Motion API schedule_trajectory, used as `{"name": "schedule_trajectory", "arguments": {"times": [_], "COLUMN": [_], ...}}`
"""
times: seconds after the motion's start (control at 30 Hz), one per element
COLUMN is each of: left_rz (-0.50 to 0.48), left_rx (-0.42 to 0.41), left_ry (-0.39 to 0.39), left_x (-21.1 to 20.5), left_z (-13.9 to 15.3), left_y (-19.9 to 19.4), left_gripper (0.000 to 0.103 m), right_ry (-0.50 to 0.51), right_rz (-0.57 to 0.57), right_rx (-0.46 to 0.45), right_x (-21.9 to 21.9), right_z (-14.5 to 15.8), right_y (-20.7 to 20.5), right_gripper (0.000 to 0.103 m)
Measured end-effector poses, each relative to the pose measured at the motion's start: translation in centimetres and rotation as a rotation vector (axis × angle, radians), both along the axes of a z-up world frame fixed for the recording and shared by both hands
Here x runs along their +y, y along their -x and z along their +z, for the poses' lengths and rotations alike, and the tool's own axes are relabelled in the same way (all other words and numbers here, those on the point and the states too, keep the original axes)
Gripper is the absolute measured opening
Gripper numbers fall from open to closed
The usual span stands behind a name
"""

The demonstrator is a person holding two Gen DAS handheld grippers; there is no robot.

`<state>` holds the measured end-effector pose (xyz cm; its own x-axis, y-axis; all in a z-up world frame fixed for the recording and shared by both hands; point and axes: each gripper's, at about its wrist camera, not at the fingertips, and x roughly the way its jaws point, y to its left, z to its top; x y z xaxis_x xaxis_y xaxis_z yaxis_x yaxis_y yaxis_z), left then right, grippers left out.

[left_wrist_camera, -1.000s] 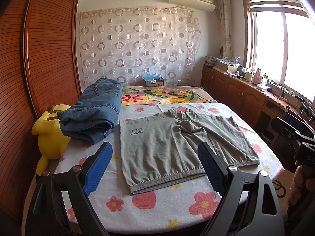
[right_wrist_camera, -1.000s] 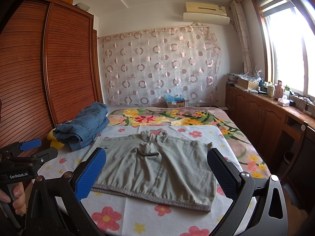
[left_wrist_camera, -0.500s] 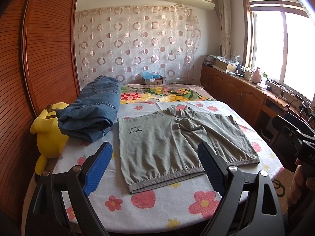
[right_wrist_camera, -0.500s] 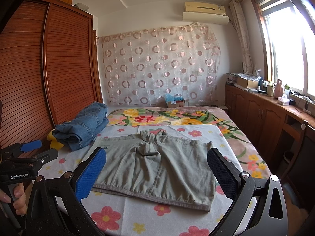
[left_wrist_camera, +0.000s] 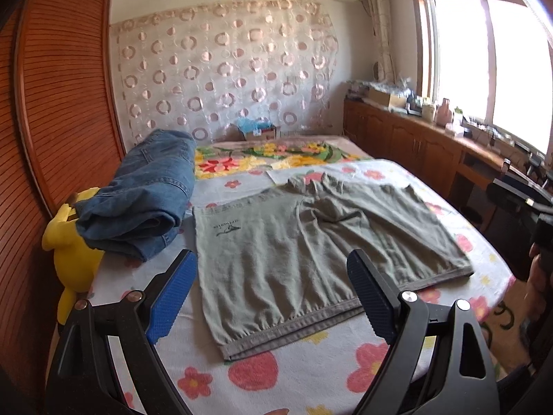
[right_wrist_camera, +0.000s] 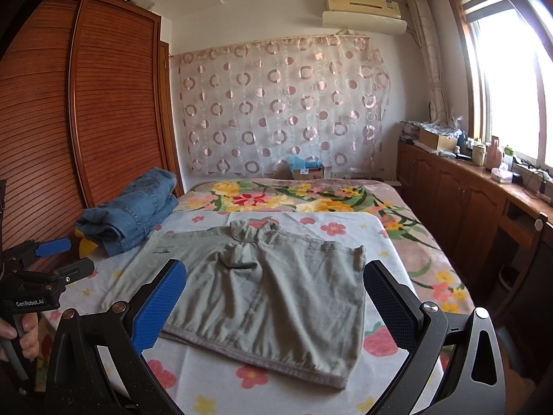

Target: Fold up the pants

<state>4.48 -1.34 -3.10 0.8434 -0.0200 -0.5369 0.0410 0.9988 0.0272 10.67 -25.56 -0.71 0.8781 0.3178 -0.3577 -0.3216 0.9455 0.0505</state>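
Grey-green cotton shorts-style pants (left_wrist_camera: 311, 252) lie spread flat on the flower-printed white bedsheet (left_wrist_camera: 276, 373), waistband along the near edge of the bed and the leg openings towards the far end, with a puckered ridge of cloth bunched at the crotch. Neither tool touches them. The left gripper (left_wrist_camera: 273, 297) hovers above the near edge with its blue-padded jaws spread wide and nothing between them; the right gripper (right_wrist_camera: 273, 307) hangs likewise over the near edge, jaws wide apart and empty. Each view catches the other tool at its margin, held off the bed's side.

A folded pile of blue denim jeans (left_wrist_camera: 145, 204) sits at the left edge of the bed, just beside the pants' left side, partly resting on a yellow plush toy (left_wrist_camera: 72, 252) wedged against the slatted wooden wardrobe (left_wrist_camera: 62, 103).

No fold looks begun. The risks, as I judge them: the fabric is thin and limp, so a pinch at the waistband could catch only the top layer, or gather the sheet with it, and the fold would drag the bedding up. The bunched crotch may get trapped inside a fold and leave a lump. A sweep leftward could also snag or topple the jeans.
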Motion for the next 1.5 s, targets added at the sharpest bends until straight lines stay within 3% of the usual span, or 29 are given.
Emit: {"name": "schedule_trajectory", "arguments": {"times": [0.23,0.5,0.9,1.07,1.3,1.43,1.5], "left_rz": [-0.035,-0.046,-0.046,-0.027,-0.023,-0.025,-0.027], "left_rx": [0.070,0.104,0.183,0.216,0.246,0.262,0.262], "left_ry": [0.006,0.036,0.062,0.068,0.064,0.066,0.064], "left_x": [0.4,1.7,3.3,4.2,5.0,5.4,5.4], "left_z": [-1.4,-2.7,-5.7,-6.8,-7.9,-8.4,-8.4], "left_y": [-3.2,-4.7,-6.9,-8.2,-8.7,-8.7,-8.6], "left_gripper": [0.089,0.089,0.089,0.089,0.089,0.089,0.089], "right_ry": [0.022,0.050,0.092,0.077,0.084,0.087,0.095], "right_rz": [0.010,-0.003,-0.002,-0.020,-0.011,-0.008,-0.038], "right_rx": [0.037,0.127,0.344,0.424,0.475,0.471,0.445], "right_x": [-1.5,-2.9,-3.9,-4.2,-3.6,-3.7,-4.0], "right_z": [-0.4,-0.9,-1.0,0.0,1.0,1.8,2.3], "right_y": [-2.9,-6.7,-14.9,-18.5,-19.7,-18.8,-18.6], "right_gripper": [0.094,0.074,0.041,0.034,0.026,0.004,0.003]}}
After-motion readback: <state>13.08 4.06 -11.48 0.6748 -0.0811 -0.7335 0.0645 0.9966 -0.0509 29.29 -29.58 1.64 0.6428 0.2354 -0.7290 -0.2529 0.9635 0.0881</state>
